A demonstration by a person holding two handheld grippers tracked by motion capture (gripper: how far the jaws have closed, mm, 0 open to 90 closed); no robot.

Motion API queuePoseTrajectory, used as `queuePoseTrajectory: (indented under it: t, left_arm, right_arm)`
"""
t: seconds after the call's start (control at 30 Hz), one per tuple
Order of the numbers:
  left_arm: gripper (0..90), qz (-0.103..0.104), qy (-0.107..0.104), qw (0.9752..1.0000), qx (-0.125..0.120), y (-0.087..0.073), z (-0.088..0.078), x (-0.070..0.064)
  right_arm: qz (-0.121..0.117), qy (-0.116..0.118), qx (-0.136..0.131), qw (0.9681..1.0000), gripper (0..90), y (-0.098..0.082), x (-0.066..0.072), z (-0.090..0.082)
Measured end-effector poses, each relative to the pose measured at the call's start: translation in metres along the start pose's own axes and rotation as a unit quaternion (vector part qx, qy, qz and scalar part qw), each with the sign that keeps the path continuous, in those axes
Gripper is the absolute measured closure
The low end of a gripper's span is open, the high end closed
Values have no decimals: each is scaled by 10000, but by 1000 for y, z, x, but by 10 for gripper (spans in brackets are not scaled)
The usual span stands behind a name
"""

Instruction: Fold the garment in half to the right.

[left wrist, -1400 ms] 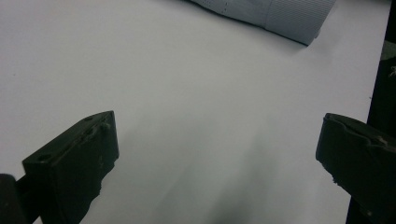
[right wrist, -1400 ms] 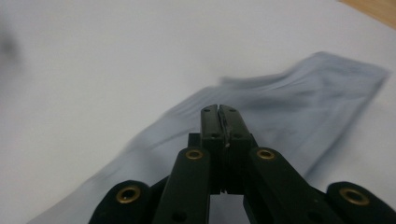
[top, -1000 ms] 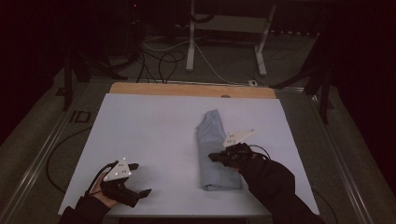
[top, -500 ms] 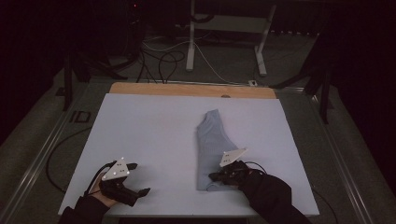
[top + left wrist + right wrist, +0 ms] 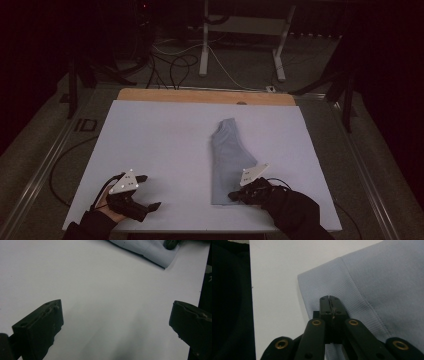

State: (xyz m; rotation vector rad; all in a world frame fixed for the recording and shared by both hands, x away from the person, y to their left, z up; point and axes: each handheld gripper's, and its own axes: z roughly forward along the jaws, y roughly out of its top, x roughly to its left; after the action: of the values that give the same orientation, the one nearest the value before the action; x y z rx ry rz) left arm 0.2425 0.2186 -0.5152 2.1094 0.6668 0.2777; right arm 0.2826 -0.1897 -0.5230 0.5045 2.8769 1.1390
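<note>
Two grippers work at the near edge of a pale table [image 5: 165, 145], one in each of a person's hands. Starting at the left, outside the table on the grey floor, the dark letters "ID" [image 5: 86, 125] can be read; I can make out no other writing or label anywhere. At the near left corner the left gripper [image 5: 142, 192] hovers low over the bare white surface with its jaws standing wide apart and nothing between them; the left gripper view shows the two black pads spread to either side with plain tabletop in the gap. A grey three-cornered plate [image 5: 125, 181] sits on top of it. Right of the middle lies a light blue garment [image 5: 227, 157], folded into a long narrow shape that runs from the far half of the table to its near edge, flat on the surface and well apart from the left gripper. Its near end is a ribbed hem [image 5: 329, 285], which lies just short of the table's near edge. At that near end the right gripper [image 5: 235, 196] is down on the cloth, its jaws brought together with the tips resting on the ribbing; whether any fabric is pinched between them I cannot tell. The dark sleeve [image 5: 295, 212] behind it comes in from the near right.
</note>
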Motion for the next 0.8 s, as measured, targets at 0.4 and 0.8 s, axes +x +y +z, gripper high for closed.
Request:
queuePoseTrajectory:
  t: [0.4,0.8]
  left_arm:
    - [6,43,-16,10000,-19,0,-1,0]
    - [6,15,-40,10000,-22,0,-3,1]
  right_arm:
    - [-2,109,56,9999,900,-3,0,-3]
    - [-31,113,-89,9999,899,3,-1,-7]
